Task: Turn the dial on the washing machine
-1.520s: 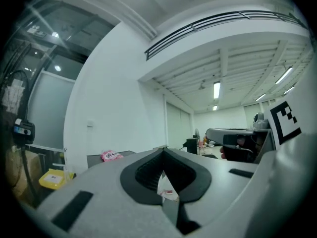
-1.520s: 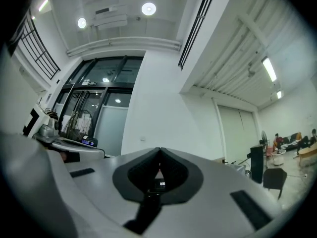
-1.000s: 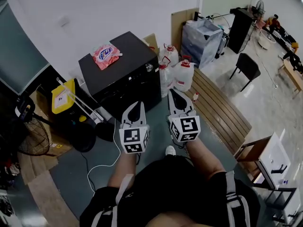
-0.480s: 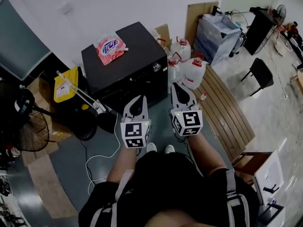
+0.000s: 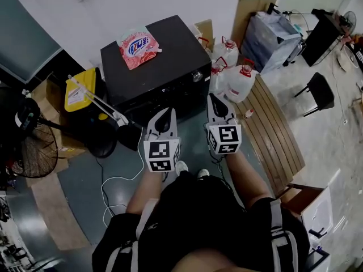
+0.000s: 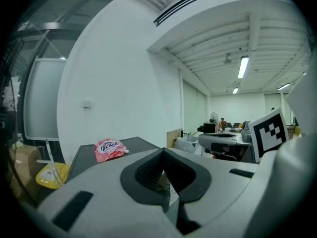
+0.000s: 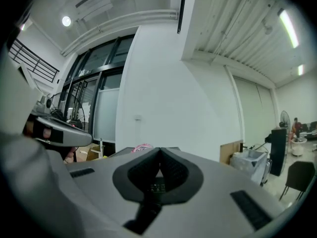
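The black washing machine (image 5: 164, 84) stands against the white wall, its small silver dial (image 5: 197, 76) at the front's upper right corner. A pink detergent bag (image 5: 139, 46) lies on its lid. My left gripper (image 5: 168, 113) and right gripper (image 5: 213, 97) are held side by side in front of the machine, short of it, both shut and empty. The right one is nearer the dial but apart from it. In the left gripper view the left gripper (image 6: 162, 150) has its jaws together, with the pink bag (image 6: 110, 148) beyond. The right gripper (image 7: 159, 152) is likewise shut.
Clear water jugs (image 5: 233, 77) with red caps stand right of the machine, beside a wooden slatted platform (image 5: 275, 132). A yellow container (image 5: 78, 94) and a floor fan (image 5: 34, 152) are at the left. A white cable (image 5: 113, 180) trails on the floor. A black chair (image 5: 320, 89) stands far right.
The head view has shifted, so the washing machine now sits higher and further right in the frame. Both grippers stay shut, side by side in front of me.
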Tool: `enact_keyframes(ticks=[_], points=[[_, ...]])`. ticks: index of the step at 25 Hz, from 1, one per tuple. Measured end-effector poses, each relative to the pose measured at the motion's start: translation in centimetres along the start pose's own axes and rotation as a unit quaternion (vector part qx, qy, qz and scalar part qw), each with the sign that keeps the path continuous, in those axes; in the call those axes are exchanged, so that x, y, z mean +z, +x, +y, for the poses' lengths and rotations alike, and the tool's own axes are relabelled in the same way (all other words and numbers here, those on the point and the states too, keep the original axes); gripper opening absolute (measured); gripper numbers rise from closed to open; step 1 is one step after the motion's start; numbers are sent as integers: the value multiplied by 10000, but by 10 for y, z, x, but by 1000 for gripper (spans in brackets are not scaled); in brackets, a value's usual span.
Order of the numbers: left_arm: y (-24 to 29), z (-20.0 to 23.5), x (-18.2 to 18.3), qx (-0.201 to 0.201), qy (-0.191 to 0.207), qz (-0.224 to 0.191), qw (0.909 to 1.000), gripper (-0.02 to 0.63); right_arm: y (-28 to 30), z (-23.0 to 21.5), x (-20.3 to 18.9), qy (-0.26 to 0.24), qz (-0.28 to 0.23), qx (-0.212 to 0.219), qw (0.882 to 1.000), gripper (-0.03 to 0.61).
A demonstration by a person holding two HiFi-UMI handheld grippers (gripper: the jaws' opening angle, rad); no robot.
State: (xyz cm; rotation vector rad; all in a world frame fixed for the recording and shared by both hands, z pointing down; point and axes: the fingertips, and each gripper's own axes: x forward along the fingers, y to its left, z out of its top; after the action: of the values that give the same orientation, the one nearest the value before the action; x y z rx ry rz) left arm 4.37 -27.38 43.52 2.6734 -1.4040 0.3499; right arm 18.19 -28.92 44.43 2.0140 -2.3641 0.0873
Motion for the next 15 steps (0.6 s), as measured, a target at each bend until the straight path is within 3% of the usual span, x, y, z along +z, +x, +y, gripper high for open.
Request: enact_keyframes(ticks=[6,8,15], points=[[2,24,-8,125,-50,97,9999,-5,37,-1,-28,-206,244,71,9995,14],[0,34,-13,213,-85,144,9996,-5,52,1,-46,-225,505,196,9983,96],[-6,62,-23,518,-169,279,9981,-5,102,-4,-108,-828,1351,304,9869,173]])
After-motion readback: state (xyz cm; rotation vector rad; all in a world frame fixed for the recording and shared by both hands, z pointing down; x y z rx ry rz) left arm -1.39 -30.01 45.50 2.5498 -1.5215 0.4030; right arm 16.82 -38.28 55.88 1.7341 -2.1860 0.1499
